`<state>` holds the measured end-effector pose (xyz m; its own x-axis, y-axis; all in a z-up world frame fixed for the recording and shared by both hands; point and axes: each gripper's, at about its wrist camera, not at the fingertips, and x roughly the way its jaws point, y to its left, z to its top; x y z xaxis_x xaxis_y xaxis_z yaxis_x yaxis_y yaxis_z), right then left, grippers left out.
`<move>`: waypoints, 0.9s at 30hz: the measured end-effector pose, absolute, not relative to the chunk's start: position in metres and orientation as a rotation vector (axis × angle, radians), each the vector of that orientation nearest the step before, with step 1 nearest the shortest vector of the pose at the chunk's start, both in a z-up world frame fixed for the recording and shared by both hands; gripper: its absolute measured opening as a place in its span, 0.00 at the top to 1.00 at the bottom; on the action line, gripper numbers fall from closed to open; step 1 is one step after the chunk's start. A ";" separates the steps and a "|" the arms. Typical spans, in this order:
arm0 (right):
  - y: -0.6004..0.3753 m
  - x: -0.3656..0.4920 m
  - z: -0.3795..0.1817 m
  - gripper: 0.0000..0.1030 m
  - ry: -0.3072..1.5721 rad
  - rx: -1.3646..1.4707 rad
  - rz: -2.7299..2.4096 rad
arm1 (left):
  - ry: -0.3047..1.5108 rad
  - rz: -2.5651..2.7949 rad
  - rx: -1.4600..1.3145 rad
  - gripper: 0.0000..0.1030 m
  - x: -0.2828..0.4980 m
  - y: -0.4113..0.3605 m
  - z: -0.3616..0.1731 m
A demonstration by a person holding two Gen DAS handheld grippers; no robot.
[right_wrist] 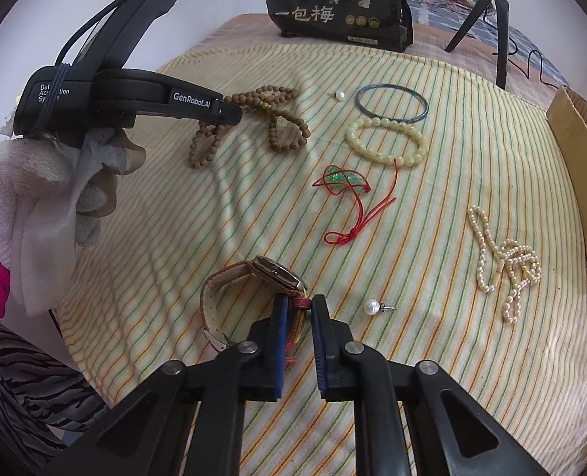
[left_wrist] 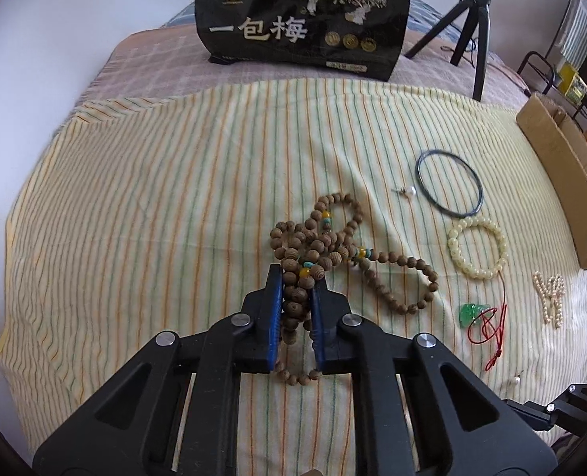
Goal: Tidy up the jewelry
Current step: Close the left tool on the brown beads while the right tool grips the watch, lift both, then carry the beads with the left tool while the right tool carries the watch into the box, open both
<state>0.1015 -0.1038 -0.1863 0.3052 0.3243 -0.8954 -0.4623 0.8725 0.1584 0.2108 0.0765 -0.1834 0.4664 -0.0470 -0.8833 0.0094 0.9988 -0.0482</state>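
My left gripper [left_wrist: 297, 277] is shut on a long strand of brown wooden beads [left_wrist: 333, 246]; part of it hangs between the jaws, the rest lies on the striped cloth [left_wrist: 154, 206]. From the right wrist view the strand [right_wrist: 269, 119] trails from the left gripper [right_wrist: 229, 113]. My right gripper [right_wrist: 298, 302] is shut on the red strap of a wristwatch [right_wrist: 273, 271]. On the cloth lie a dark bangle [right_wrist: 390, 102], a cream bead bracelet [right_wrist: 386, 141], a green pendant on red cord [right_wrist: 343, 180], a pearl strand [right_wrist: 507, 263] and a pearl earring [right_wrist: 374, 306].
A black snack bag [left_wrist: 305, 16] stands at the back. A tripod [left_wrist: 472, 23] stands back right. An open cardboard box [left_wrist: 563, 174] sits along the right edge. A second small pearl earring [left_wrist: 408, 191] lies beside the bangle [left_wrist: 450, 182].
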 end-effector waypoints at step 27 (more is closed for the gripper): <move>-0.180 0.109 -0.115 0.91 0.957 -0.018 0.396 | 0.821 -0.125 -0.135 0.89 0.193 0.026 -0.057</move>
<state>0.1086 -0.1800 -0.1153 0.5098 0.3204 -0.7984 -0.3366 0.9284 0.1577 0.1928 0.0262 -0.0572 0.6753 -0.1629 -0.7193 0.0582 0.9840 -0.1683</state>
